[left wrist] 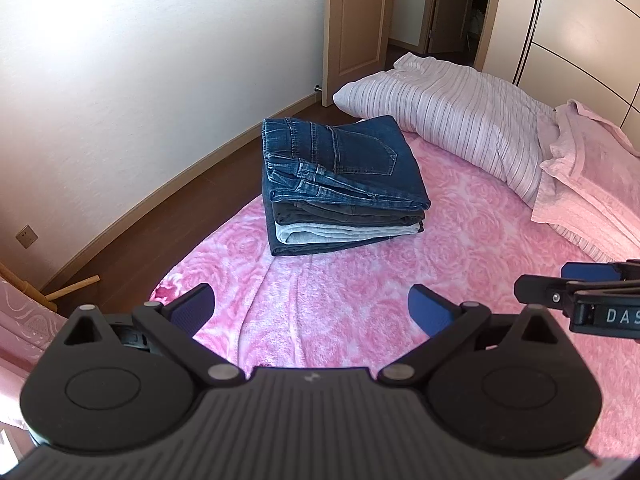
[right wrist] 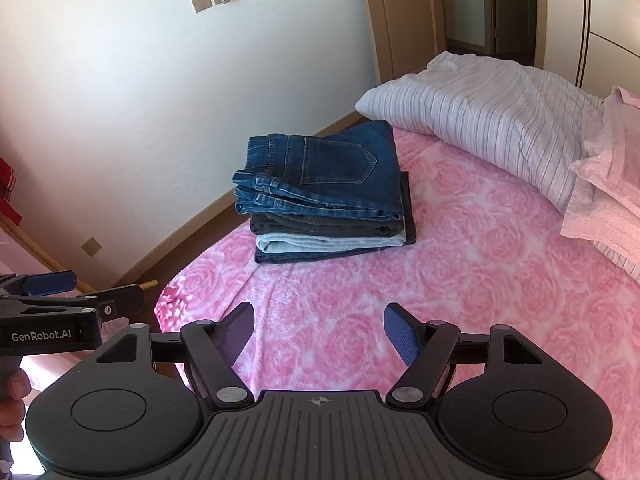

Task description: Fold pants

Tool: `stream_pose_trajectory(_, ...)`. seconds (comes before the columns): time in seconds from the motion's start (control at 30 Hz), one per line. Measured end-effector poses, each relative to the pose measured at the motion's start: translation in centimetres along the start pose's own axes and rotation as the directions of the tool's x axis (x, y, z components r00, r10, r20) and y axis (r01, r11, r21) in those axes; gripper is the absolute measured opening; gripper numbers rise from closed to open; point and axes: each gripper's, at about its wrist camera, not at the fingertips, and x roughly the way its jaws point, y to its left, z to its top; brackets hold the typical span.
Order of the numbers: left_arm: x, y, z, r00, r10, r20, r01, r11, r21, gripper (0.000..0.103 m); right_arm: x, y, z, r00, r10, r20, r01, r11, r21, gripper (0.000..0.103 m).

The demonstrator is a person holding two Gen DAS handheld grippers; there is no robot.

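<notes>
A stack of folded pants (left wrist: pixel 344 184) sits on the bed's pink rose-patterned blanket (left wrist: pixel 360 320), close to the bed's wall-side edge. The top pair is dark blue denim (right wrist: pixel 332 176) with a back pocket facing up and the waistband turned toward the wall. Beneath it lie a dark grey pair, a pale blue pair and another dark pair at the bottom, edges roughly aligned. Beyond the stack, toward the door, rests a striped pillow (left wrist: pixel 452 120), its near corner just beside the stack's far side. Further from the stack lies a pink towel-like cloth (left wrist: pixel 592 168) over the bedding.

No unfolded pants show in either view, and the blanket on the near side of the stack is bare. The folding of these pairs looks finished, so the moment reads as a pause after placing a pair, or before fetching another.

Both tools hover on the near side of the stack, well apart from it. The left tool (left wrist: pixel 312 312) is spread wide and empty. The right tool (right wrist: pixel 320 336) is likewise released, gripping nothing. A hand (right wrist: pixel 12 396) grips the left tool's handle.

If more pants remain, the next move calls for finding one out of view and laying it flat on the bare blanket short of the stack. Otherwise little is left but squaring the stack's edges.
</notes>
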Motion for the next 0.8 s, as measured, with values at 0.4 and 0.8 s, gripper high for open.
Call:
stream_pose_trajectory(0.4,1.1,0.8,0.8,1.0,-0.007,-0.014,0.008,1.0,0.01,0.102,1.2,0.6,0.5,1.0,-0.005,-0.016,0.004,1.0,-0.002,0.069)
stream_pose_trajectory(0.8,2.5,1.7,1.8,0.999,-0.029,-0.022,0.03,0.999,0.036,0.101,2.5,1.7,0.9,0.999,-0.02,-0.027,0.02,1.0,0.015,0.069)
